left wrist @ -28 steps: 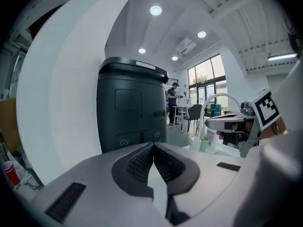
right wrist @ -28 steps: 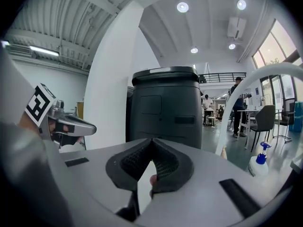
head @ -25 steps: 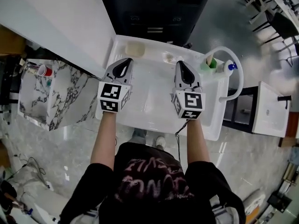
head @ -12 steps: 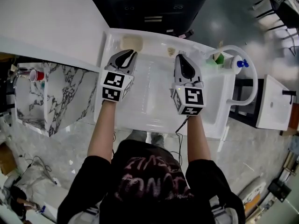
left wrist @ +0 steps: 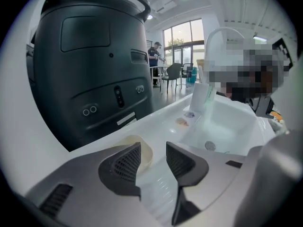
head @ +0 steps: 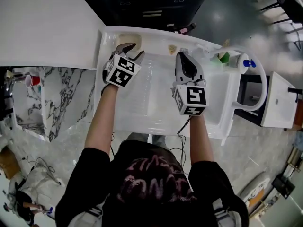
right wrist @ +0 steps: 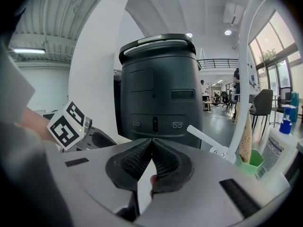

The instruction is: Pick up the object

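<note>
Nothing has been picked up yet. The left gripper (head: 129,49) has just been opened wide and is poised near the cream dish (head: 127,38) at the far left corner of the sink (head: 156,109), with nothing between its jaws. The right gripper (head: 185,60) is closed and empty. Grasping and lifting are left to be done.

White sink (head: 156,122) is being backed by a tall dark machine (right wrist: 158,84). Green cup (head: 223,58) and blue-capped bottle (head: 246,63) are being carried on its right rim, beside the arched white faucet (right wrist: 245,79). Red cup (head: 32,81) is being carried by the marble table (head: 61,98), far left.
</note>
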A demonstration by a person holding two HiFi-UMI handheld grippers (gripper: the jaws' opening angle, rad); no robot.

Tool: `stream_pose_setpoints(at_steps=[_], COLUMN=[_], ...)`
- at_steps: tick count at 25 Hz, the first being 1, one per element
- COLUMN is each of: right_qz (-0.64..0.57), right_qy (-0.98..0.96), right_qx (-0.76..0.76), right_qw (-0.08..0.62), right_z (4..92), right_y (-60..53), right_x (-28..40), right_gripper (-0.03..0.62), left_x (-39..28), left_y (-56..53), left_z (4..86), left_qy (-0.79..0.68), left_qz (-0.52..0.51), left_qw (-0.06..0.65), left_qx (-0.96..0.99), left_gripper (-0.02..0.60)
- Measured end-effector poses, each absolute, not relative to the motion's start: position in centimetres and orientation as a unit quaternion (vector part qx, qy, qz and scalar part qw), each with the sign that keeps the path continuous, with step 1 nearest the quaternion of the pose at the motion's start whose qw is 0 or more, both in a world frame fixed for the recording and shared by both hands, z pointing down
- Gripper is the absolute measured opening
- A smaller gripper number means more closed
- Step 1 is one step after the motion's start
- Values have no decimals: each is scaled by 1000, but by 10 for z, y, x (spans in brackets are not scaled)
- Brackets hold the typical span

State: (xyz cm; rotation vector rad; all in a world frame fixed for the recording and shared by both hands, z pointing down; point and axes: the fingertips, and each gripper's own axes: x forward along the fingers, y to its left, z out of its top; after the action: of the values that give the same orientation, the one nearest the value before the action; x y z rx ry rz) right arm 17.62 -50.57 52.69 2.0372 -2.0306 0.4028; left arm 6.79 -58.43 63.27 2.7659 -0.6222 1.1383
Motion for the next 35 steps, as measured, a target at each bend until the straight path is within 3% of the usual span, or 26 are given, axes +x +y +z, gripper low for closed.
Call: stream_pose_setpoints(at_steps=[8,12,21,35], right_qz=[150,159,161,142], right_qy=[-691,-689,-684,-692], right_qx=[697,697,702,701], right_qw=[120,118,115,100], right_z=[537,541,536,514], right_y=[-506,-501,-499,-479], right_x=[181,180,181,173], right_gripper=[15,15,15,15], left_x=[72,73,76,65], left_y=[-591,-594,-589,-574], left_z=[672,675,673,616], left_qy=[-175,-177,-160,-207], left_qz=[436,432,439,372], left_qw=[65,74,51,32], left_qx=[880,881,883,904], left_gripper=[155,100,51,42])
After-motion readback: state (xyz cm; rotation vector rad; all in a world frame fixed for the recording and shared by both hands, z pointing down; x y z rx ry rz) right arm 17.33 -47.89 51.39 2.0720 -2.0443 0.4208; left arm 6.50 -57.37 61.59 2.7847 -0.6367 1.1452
